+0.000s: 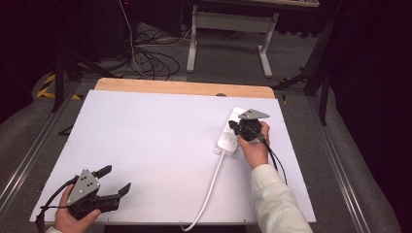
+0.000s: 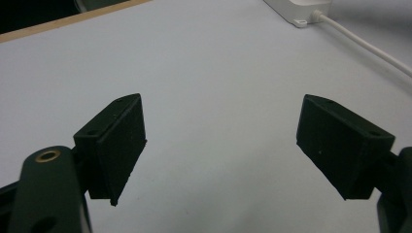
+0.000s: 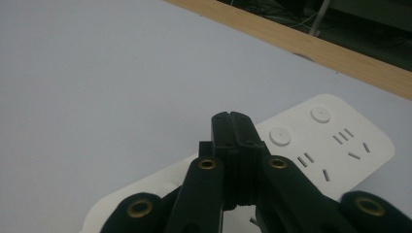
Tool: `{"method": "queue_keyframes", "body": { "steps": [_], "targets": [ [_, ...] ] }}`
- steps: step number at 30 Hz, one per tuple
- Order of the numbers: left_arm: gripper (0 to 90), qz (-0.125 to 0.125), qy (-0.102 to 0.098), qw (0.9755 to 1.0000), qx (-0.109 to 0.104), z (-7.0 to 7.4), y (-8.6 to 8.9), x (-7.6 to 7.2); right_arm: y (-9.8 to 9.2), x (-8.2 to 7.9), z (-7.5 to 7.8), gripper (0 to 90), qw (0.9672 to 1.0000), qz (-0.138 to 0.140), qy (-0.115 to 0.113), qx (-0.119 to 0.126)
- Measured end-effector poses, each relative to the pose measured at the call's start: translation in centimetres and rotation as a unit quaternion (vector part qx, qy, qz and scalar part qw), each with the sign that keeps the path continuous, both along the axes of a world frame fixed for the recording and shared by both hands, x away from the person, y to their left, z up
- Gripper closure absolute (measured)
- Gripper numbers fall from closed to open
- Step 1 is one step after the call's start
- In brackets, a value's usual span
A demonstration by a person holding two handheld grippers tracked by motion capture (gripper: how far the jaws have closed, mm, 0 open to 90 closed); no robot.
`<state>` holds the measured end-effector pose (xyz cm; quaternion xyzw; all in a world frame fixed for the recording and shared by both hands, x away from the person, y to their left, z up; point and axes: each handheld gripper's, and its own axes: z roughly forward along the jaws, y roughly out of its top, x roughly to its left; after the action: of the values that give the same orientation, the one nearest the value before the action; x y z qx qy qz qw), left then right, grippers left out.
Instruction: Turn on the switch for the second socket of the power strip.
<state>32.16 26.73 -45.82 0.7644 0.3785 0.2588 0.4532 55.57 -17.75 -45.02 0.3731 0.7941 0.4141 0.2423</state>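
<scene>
Right gripper over the power strip, jaws pressed together, nothing pinched

I judge the step to be pressing a round switch button on the strip, so I would keep the closed tips squared to it and push straight down, lightly, so the strip does not skid on the white worktop. The strip lies at the worktop's far right, directly beneath and just beyond my closed tips, with its cord trailing to the near edge. My left gripper sits well apart at the near left corner, jaws spread and empty
</scene>
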Motion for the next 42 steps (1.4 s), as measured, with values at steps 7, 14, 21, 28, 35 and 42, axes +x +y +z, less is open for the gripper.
{"method": "queue_keyframes", "body": {
  "steps": [7, 14, 21, 28, 35, 42],
  "targets": [
    [18.4, 0.001, 0.001, 1.0, -0.002, 0.0, 0.0, 0.1, 0.0, -0.4, 0.7, 90.0, 1.0, 0.004, -0.008, 0.002],
    [18.4, 0.0, 0.002, 1.0, -0.001, 0.0, 0.0, 0.1, 0.0, -0.7, 1.1, 90.0, 0.9998, 0.009, -0.014, 0.006],
    [18.4, 0.0, 0.001, 1.0, -0.003, 0.0, 0.0, 0.2, -0.3, -1.3, 1.8, 78.2, 0.9996, 0.014, -0.012, 0.022],
    [18.5, 0.002, 0.002, 0.9999, -0.012, 0.0, 0.3, 0.4, -0.5, -3.4, 3.6, 51.1, 0.9983, 0.021, -0.018, 0.052],
    [18.4, -0.006, -0.001, 0.9996, -0.026, 0.2, 0.4, 0.5, -0.8, -6.1, 5.2, 38.8, 0.9974, 0.048, -0.014, 0.052],
    [18.4, -0.017, 0.008, 0.9994, -0.03, 0.3, 0.5, 0.6, -1.7, -8.6, 6.1, 38.0, 0.9959, 0.06, -0.014, 0.066]
  ]
}}
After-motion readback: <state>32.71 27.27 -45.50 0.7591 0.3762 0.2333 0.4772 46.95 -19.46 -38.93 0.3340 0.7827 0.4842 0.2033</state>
